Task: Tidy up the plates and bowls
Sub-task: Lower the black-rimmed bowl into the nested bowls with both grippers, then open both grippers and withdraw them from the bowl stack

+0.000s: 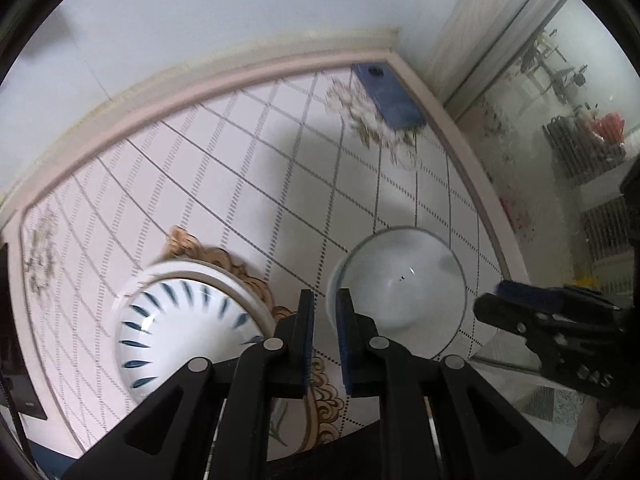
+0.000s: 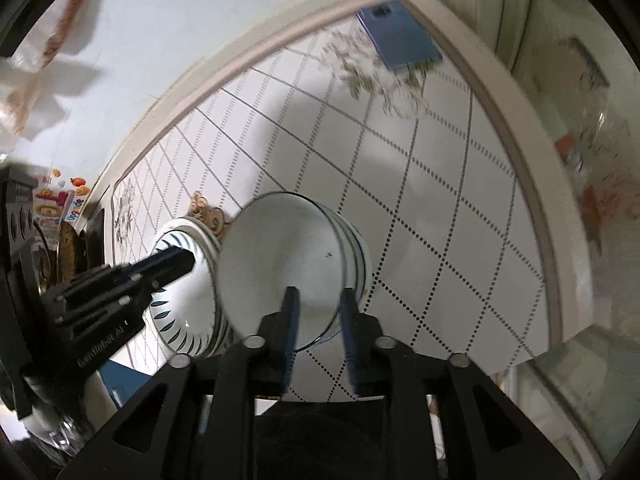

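Looks like an early step: 2 bowls side by side on the tabletop (image 1: pixel 240 160), not stacked yet.

Nearest, at 6 o'clock in the left wrist view: left claw (image 1: pixel 322 320), open just a crack, with nothing between its pads. Just past it at 1 o'clock: plain white bowl (image 1: pixel 400 280), empty. At 10 o'clock: bowl with blue marks (image 1: pixel 180 320), resting on a second white rim. Plate or bowl under it? Cannot tell.

In the right wrist view, at 6 o'clock: right claw (image 2: pixel 318 320), open a bit wider, with nothing pinched as far as can be seen. White bowl rim right in front of it.

Likely next: pinch the white bowl by its rim, lift, and set it inside the bowl with blue marks. Calls for a soft, firm hold, to guard against slips and chips.

Tabletop edge close at 3 o'clock, just beside the white bowl. Safer to carry toward 9 o'clock. Lots of bare tabletop toward 12 o'clock.

Far off at 1 o'clock: blue phone (image 1: pixel 390 96) in the corner, well apart from both bowls.
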`<state>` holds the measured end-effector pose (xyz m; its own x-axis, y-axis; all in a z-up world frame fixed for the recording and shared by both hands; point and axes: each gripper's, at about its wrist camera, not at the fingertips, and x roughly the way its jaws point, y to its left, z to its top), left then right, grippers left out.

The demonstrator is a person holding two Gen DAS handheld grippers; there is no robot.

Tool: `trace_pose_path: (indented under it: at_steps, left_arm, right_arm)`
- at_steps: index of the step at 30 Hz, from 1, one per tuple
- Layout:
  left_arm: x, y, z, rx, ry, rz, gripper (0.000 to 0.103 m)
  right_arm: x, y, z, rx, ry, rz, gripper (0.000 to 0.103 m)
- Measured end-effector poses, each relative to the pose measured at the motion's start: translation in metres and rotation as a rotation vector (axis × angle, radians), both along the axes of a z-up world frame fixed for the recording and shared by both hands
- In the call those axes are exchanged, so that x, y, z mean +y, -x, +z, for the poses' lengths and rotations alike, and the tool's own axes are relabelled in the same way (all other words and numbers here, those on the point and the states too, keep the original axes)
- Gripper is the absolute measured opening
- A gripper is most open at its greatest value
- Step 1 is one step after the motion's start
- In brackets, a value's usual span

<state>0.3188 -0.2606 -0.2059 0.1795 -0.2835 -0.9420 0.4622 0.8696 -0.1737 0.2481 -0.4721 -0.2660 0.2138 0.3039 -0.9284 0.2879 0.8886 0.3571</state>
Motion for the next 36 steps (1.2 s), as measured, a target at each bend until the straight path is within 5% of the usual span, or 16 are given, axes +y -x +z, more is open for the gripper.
trace_pose_path:
  at_steps: [2,5,8,16,21,25,36]
  left_arm:
    - [0.009,0.005,0.015,-0.037,0.012,0.016,0.015]
    - [0.022,0.011,0.033,-0.066,0.038,0.031,0.023]
    - [0.034,0.020,0.052,-0.099,0.061,0.040,0.026]
    - [0.045,0.041,0.083,-0.143,0.110,0.028,0.057]
    - [0.048,0.054,0.099,-0.147,0.149,0.020,0.060]
    - [0.047,0.060,0.107,-0.159,0.169,0.014,0.088]
    - [0.036,0.046,0.082,-0.114,0.141,0.040,0.089]
  right_arm:
    - [0.005,0.006,0.019,-0.035,0.037,0.004,0.055]
    - [0.013,0.017,0.047,-0.088,0.103,0.007,0.059]
    - [0.017,0.028,0.068,-0.122,0.123,-0.001,0.075]
    - [0.027,0.061,0.117,-0.195,0.168,-0.014,0.086]
    - [0.030,0.077,0.138,-0.232,0.184,-0.027,0.089]
    - [0.033,0.085,0.149,-0.247,0.199,-0.032,0.091]
    - [0.024,0.082,0.144,-0.259,0.194,-0.041,0.092]
